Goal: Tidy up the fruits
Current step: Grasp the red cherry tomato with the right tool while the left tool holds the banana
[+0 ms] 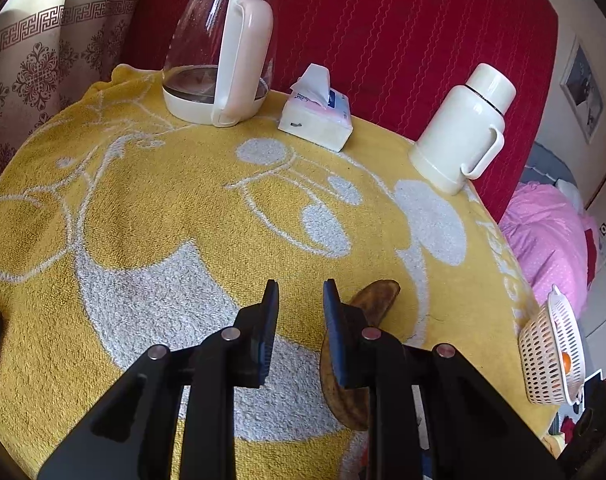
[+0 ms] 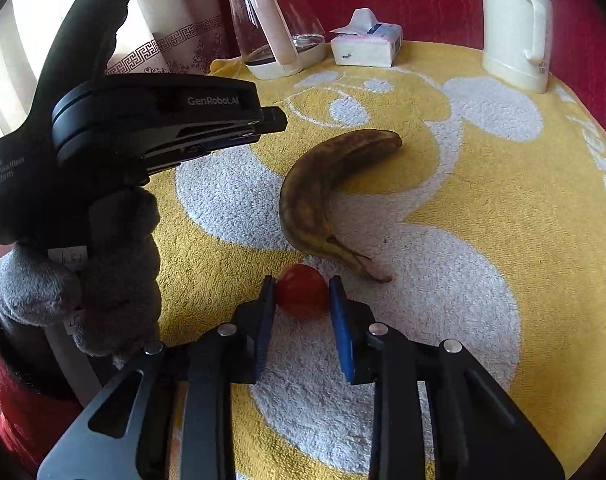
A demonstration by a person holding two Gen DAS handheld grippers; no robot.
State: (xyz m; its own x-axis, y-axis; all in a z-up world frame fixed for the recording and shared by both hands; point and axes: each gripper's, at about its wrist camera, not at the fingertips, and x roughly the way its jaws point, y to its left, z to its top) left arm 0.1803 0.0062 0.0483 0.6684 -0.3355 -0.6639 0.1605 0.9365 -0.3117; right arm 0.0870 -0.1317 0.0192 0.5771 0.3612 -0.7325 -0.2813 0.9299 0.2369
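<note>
Browned banana [image 2: 327,192] curves stem-near; right claw [image 2: 301,294] clamps tomato [image 2: 302,296], left claw [image 1: 299,300] together

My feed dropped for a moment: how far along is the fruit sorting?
Done: one orange fruit already sits in the basket. In hand: the right gripper is shut on the red tomato, which is on the towel. Left: the banana lies loose on the yellow towel; the left gripper is shut and empty.

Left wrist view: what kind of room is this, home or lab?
Most likely a home bedroom or living room. A glass electric kettle with a pink handle and a cream thermos flask stand on a yellow cartoon towel covering the table, and a pink dotted bed quilt lies behind.
</note>
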